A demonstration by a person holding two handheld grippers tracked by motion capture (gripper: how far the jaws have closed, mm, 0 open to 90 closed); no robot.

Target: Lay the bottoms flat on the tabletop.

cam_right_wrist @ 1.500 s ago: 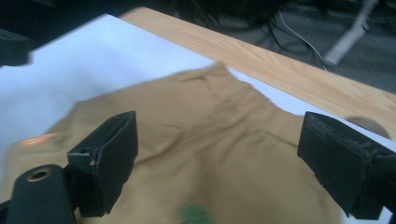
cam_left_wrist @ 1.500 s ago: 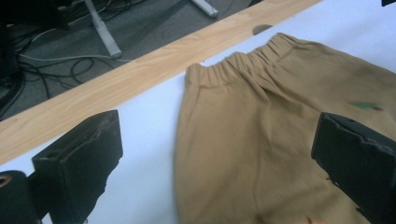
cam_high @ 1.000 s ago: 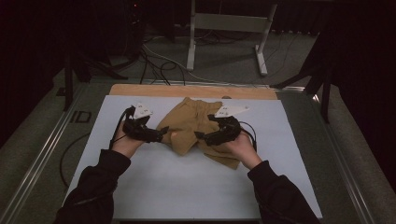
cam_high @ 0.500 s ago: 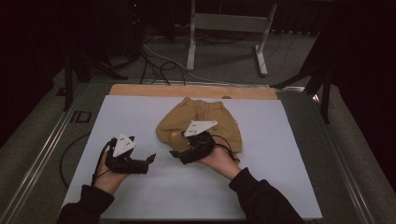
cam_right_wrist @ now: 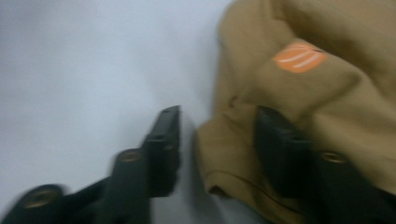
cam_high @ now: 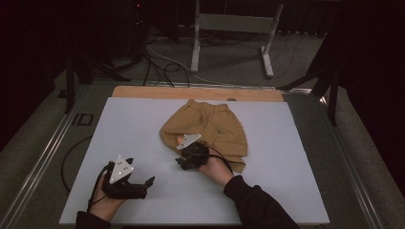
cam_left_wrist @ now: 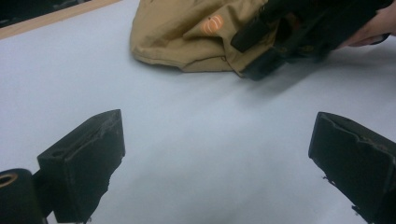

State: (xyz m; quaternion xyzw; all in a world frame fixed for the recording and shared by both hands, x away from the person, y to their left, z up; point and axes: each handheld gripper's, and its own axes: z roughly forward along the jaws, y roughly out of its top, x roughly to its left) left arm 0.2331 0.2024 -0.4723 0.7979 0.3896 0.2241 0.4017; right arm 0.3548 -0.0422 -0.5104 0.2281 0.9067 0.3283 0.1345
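shorts: tan shorts (cam_high: 212, 129) lay crumpled on the far-centre of the white table (cam_high: 286, 181), waistband away from the person.
markings: small orange pumpkin-like patch (cam_right_wrist: 299, 57) on the fabric (no readable text on it); "ID" mark (cam_high: 82, 119) on the table's left rail.
left claw: left claw (cam_left_wrist: 219, 158) sat low over bare table, near-left, jaws wide apart, holding nothing.
right claw: right claw (cam_right_wrist: 217, 140) at the shorts' near-left hem, jaws parted with the hem fold between them, not clamped (view blurred).

1. One table (cam_high: 286, 191).
2. One pair of tan shorts (cam_high: 224, 131), bearing one orange patch (cam_right_wrist: 299, 57).
3. Two grippers: left (cam_high: 143, 186), right (cam_high: 180, 160).
4. Two hands: left (cam_high: 107, 205), right (cam_high: 215, 167).
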